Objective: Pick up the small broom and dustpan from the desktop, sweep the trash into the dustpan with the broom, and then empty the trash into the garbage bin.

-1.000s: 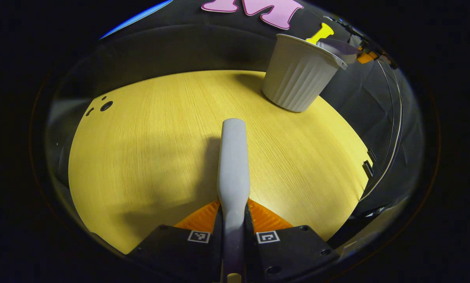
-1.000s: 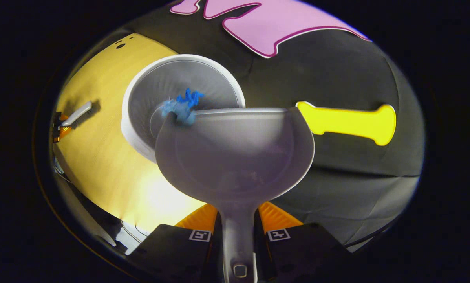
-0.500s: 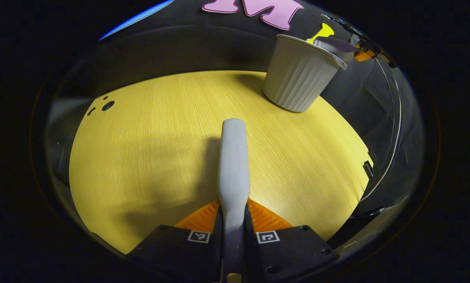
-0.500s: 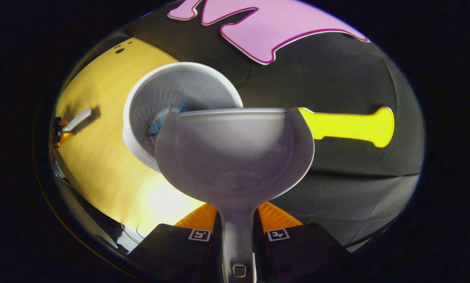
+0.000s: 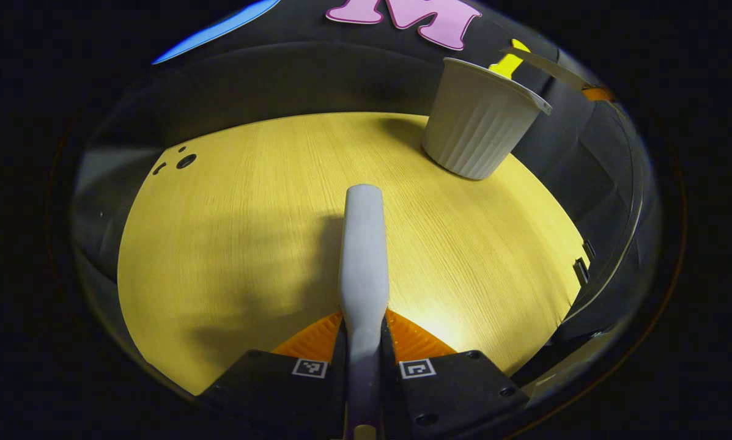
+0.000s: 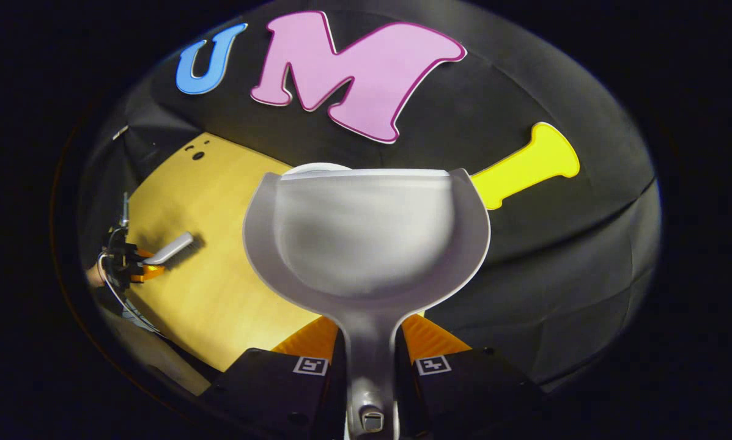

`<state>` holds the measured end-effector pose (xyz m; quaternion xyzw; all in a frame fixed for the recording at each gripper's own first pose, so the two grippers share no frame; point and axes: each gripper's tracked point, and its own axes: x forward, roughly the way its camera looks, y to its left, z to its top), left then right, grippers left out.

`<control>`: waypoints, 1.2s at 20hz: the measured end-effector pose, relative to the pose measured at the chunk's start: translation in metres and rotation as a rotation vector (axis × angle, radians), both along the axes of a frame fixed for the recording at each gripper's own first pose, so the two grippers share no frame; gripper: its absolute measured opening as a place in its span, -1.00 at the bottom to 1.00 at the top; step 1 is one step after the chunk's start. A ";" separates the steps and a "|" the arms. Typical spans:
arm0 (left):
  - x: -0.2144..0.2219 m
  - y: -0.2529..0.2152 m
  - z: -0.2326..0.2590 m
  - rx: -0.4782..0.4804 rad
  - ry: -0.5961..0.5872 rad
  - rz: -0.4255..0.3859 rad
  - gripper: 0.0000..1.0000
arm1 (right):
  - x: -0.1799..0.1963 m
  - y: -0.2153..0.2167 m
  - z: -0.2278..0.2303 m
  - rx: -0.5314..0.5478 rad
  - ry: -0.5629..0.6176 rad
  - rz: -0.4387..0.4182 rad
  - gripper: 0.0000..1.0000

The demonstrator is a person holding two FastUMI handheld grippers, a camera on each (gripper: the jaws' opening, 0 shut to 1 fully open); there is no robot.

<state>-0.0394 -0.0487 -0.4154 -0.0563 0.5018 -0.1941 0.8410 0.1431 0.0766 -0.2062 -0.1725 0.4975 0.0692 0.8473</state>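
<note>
Two grippers are in my hands, each clamped on a tool. Nearest me in the left gripper view, my left gripper [image 5: 363,342] has its orange ribbed fingers [image 5: 309,339] pressed against both sides of the small broom [image 5: 363,256], a smooth grey plastic piece with a rounded tip, reaching out over the desktop [image 5: 231,244]. That surface is pale yellow wood grain with a few dark holes at its far left, and black cloth walls close the booth behind it. Beyond the broom, at the desk's far right corner, stands the garbage bin [image 5: 479,125], a white, vertically ribbed, tapering tub with a flared rim.

In the right gripper view my right gripper [image 6: 369,342] is closed on the stem of the dustpan [image 6: 366,235], a matte grey scoop with raised sides. Half a second ago the bin's open mouth lay wide to the left of the pan with blue trash inside; now only a sliver of rim [image 6: 314,167] peeks over the pan's front edge, and I see more wall above. Left of the dustpan, across the desk, the other gripper holds the broom.
</note>
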 end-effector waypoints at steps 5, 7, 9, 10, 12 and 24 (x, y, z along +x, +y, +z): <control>0.001 0.005 0.003 0.044 -0.007 0.034 -0.37 | -0.076 0.038 0.000 0.169 -0.016 -0.030 -0.26; 0.000 0.007 0.005 0.065 -0.013 0.043 -0.43 | -0.106 0.049 -0.013 0.193 -0.007 -0.042 -0.26; -0.001 0.007 0.007 0.075 -0.013 0.054 -0.37 | -0.132 0.053 -0.031 0.185 0.003 -0.040 -0.26; -0.002 0.006 0.007 0.080 -0.010 0.059 -0.43 | -0.145 0.055 -0.041 0.176 0.017 -0.032 -0.26; -0.004 0.005 0.008 0.090 -0.006 0.066 -0.50 | -0.164 0.062 -0.063 0.164 0.033 -0.016 -0.26; -0.007 0.001 0.006 0.136 0.013 0.106 -0.43 | -0.202 0.122 -0.228 0.272 0.196 -0.067 -0.26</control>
